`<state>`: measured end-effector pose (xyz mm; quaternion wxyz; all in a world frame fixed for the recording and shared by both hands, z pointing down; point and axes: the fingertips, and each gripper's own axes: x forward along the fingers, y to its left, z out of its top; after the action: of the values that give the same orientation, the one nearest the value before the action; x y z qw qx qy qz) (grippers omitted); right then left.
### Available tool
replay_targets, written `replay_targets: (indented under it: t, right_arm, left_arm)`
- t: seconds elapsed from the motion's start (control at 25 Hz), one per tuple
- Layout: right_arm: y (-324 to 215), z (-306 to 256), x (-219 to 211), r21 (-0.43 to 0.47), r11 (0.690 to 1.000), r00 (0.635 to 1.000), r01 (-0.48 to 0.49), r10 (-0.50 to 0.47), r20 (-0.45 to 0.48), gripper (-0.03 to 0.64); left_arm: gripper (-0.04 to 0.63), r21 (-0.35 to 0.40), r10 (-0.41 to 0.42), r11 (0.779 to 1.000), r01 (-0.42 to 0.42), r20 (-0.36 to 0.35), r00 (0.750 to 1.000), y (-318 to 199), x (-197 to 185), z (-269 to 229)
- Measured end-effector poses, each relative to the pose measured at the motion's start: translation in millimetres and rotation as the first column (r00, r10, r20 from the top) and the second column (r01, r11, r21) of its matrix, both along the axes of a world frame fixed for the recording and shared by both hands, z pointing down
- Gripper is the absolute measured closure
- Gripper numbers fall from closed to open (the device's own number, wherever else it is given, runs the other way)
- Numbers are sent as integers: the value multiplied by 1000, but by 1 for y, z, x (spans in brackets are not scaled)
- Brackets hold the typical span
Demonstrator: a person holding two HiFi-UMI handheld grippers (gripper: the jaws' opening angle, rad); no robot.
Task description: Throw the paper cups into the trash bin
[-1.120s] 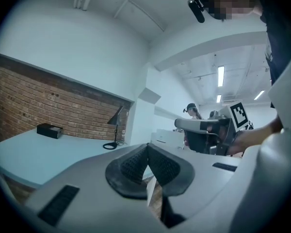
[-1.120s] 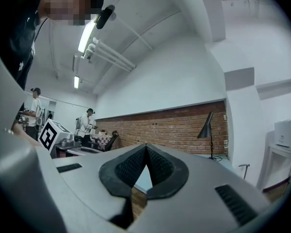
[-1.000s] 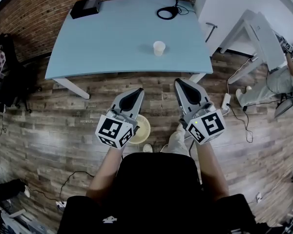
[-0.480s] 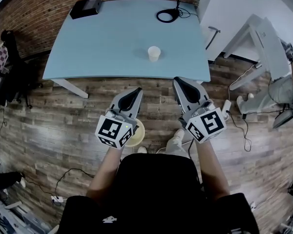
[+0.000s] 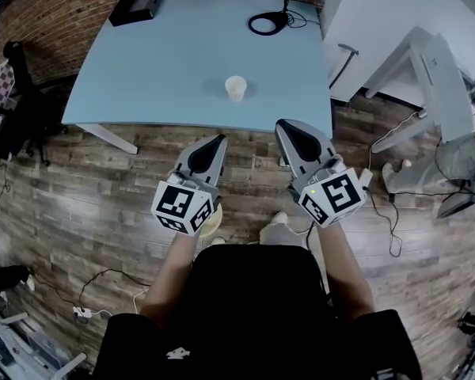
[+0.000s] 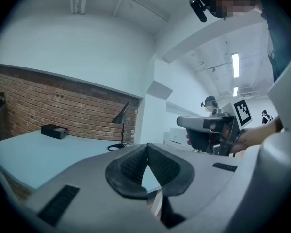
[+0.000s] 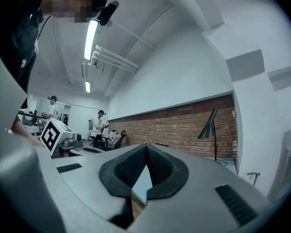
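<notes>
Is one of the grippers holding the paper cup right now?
No, the paper cup stands by itself on the blue table, ahead of the left gripper and the right gripper, both shut and empty.

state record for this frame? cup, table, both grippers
cup: one, upright on table, untouched
table: blue; lamp and black box along far edge
left gripper: fingers together, empty
right gripper: fingers together, empty
task: not started; cup ahead of both grippers
</notes>
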<state>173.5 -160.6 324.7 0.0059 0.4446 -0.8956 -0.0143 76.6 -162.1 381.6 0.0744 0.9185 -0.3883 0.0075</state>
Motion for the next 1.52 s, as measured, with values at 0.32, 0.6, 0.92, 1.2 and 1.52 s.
replay_targets:
  t: [0.32, 0.6, 0.92, 1.2, 1.52]
  right_arm:
    - [-23, 3, 44, -17, 998, 999, 53, -53, 6, 612]
    - [-38, 4, 69, -40, 993, 993, 112, -111, 32, 612]
    - [-43, 1, 94, -30, 981, 980, 193, -191, 60, 612]
    - [-50, 12, 120, -44, 974, 973, 223, -219, 77, 612]
    - [-58, 17, 109, -52, 962, 961, 267, -262, 94, 612]
  left_arm:
    - [586, -17, -52, 998, 52, 0, 999, -18, 41, 3]
    - [586, -29, -124, 992, 125, 44, 991, -29, 59, 3]
    - [586, -23, -181, 983, 183, 62, 981, -35, 83, 2]
    - [586, -22, -220, 975, 222, 72, 973, -37, 105, 6]
    - [586, -27, -246, 968, 249, 67, 967, -44, 97, 2]
